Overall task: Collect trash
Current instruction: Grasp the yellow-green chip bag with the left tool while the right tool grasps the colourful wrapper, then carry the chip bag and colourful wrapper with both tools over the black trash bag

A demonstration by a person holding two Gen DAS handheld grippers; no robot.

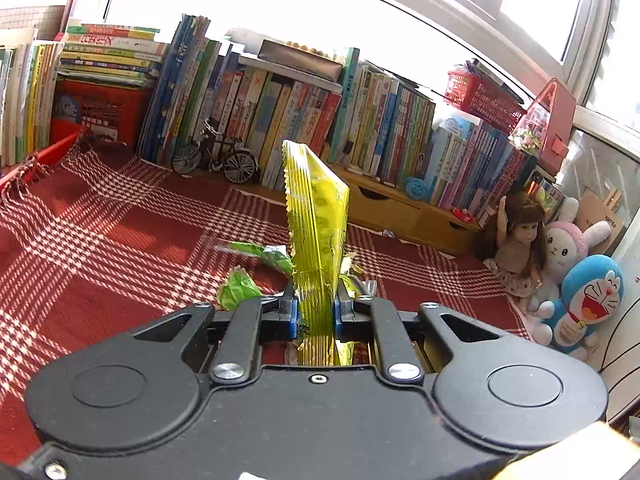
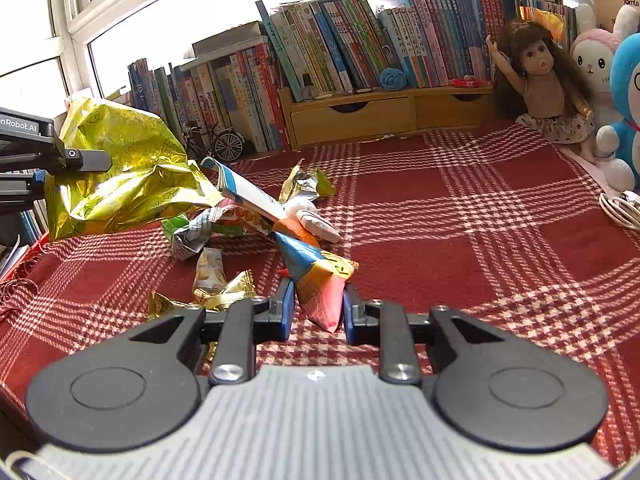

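My left gripper [image 1: 316,312] is shut on a yellow-green foil bag [image 1: 316,224], held edge-on and upright above the red plaid cloth [image 1: 100,240]. The right wrist view shows the same foil bag [image 2: 120,168] crumpled at the left, hanging from the left gripper [image 2: 48,168]. My right gripper [image 2: 319,308] is shut on a blue, orange and pink wrapper [image 2: 320,280]. Beyond it lies a pile of wrappers [image 2: 248,216], with small gold wrappers [image 2: 216,284] to its left. Green wrappers [image 1: 248,276] lie behind the left fingers.
Rows of books [image 2: 320,52] on a wooden drawer shelf [image 2: 360,116] line the back, with a toy bicycle [image 1: 216,156]. A doll [image 2: 548,84] and plush toys [image 1: 580,300] sit at the right. A white cable [image 2: 624,208] lies at the right edge.
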